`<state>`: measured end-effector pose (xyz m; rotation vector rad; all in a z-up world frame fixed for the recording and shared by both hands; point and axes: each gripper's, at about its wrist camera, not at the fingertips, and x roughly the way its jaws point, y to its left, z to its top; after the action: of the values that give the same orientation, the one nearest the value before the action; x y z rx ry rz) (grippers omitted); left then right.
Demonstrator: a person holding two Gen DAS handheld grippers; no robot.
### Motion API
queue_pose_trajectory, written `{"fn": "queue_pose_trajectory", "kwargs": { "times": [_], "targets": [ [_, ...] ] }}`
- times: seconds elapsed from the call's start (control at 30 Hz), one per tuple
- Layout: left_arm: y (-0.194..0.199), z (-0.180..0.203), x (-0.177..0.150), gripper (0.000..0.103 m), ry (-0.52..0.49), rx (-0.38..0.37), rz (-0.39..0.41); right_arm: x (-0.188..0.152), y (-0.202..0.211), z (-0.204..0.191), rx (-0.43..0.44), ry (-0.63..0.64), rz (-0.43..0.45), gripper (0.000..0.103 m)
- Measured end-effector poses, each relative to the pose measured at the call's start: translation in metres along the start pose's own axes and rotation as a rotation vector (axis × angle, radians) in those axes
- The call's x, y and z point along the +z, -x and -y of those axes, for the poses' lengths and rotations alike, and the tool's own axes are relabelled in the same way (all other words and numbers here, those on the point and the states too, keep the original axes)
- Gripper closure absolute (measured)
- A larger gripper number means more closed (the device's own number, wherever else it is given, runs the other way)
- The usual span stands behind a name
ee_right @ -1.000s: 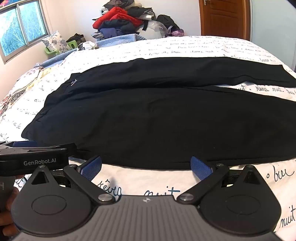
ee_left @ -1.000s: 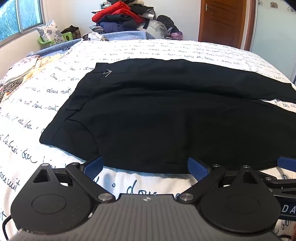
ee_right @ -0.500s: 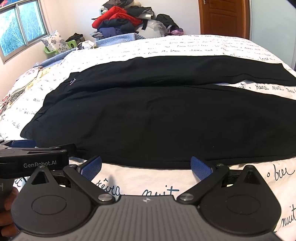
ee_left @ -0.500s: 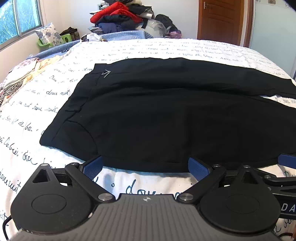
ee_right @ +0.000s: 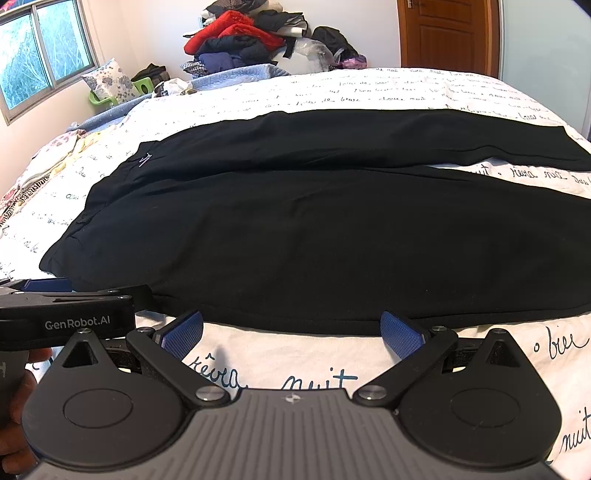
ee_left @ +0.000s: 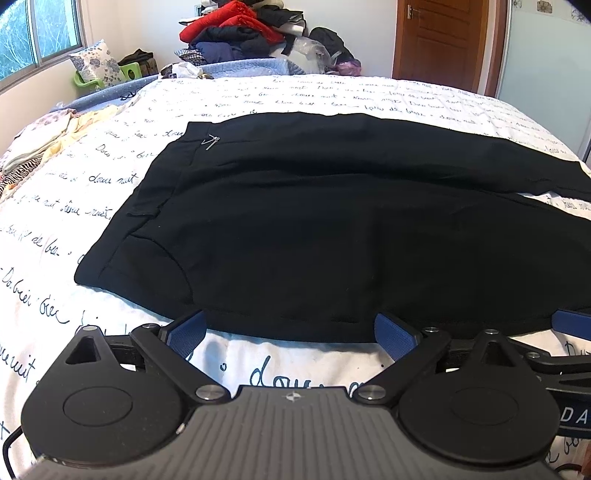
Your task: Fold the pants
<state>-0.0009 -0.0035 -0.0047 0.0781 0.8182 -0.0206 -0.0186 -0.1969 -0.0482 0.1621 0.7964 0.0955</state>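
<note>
Lying flat across the middle of the bed (ee_left: 258,96), black pants (ee_left: 332,229) spread over a white cover printed with handwritten script, waistband toward the bed's left edge, both legs running toward the right edge, the far leg (ee_right: 406,136) splitting away near the hem. Poised at the bed's near edge, left gripper (ee_left: 290,330) with jaws wide apart, blue pads (ee_left: 186,332) just touching the pants' near hem, nothing gripped. Alongside it, right gripper (ee_right: 291,328) likewise spread wide, pads (ee_right: 400,334) at the same hem, farther along the near leg. Heaped beyond the far edge, a pile of clothes (ee_left: 236,33); at the far left corner, a floral pillow (ee_left: 96,66); behind, a wooden door (ee_left: 439,40).
</note>
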Motion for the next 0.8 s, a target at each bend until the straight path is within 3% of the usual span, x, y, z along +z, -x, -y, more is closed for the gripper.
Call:
{"fn": "queue_pose_trajectory", "kwargs": {
  "times": [0.8],
  "targets": [
    [-0.0034, 0.0033, -0.0017, 0.006, -0.024, 0.015, -0.017, -0.0005, -0.0003, -0.0012, 0.004, 0.009, -0.005, 0.000]
  ]
}}
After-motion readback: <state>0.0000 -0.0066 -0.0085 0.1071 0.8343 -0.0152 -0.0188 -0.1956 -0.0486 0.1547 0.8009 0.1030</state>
